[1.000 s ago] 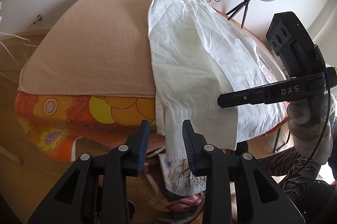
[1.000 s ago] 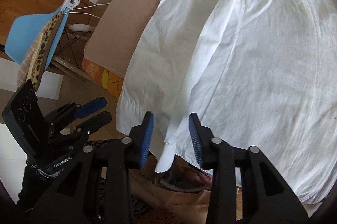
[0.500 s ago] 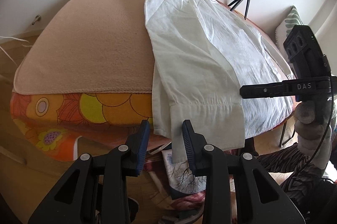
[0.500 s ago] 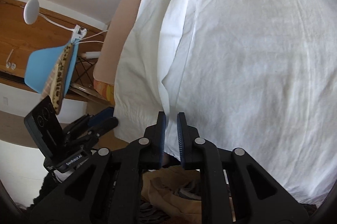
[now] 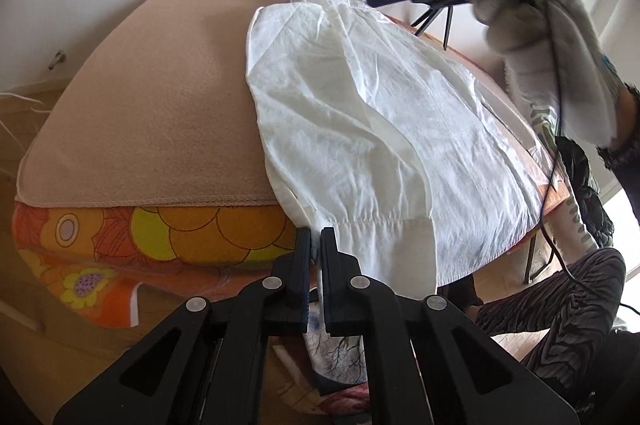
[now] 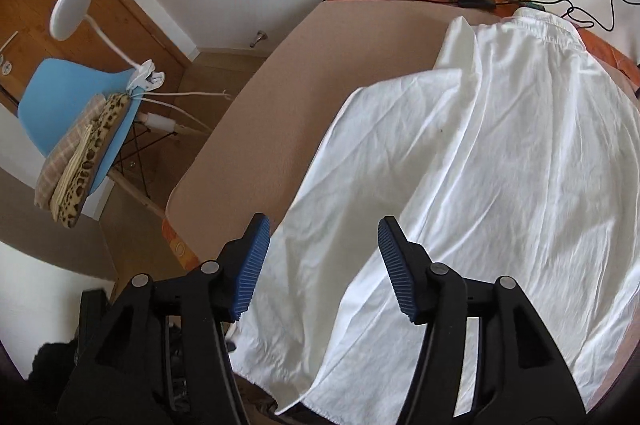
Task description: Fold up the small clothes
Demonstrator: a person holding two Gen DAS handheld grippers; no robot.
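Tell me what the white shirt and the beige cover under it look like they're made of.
White shirt: thin woven fabric, likely cotton, matte; it shows fine creases and a stitched hem. Beige cover: thicker, felt-like or fleecy cloth, matte with a faintly fuzzy surface and an overlocked edge. The exact fibre can't be told.

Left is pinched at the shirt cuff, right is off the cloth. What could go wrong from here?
1. The left gripper has just closed on only the very edge of the white shirt cuff, which hangs over the table edge; a pull may slip it free.
2. The right gripper has just opened and holds nothing, so the shirt is unpinned; a left-hand pull may drag it across the beige mat rather than fold it.
3. The sleeve lies creased over the body; folding now may lock in wrinkles.
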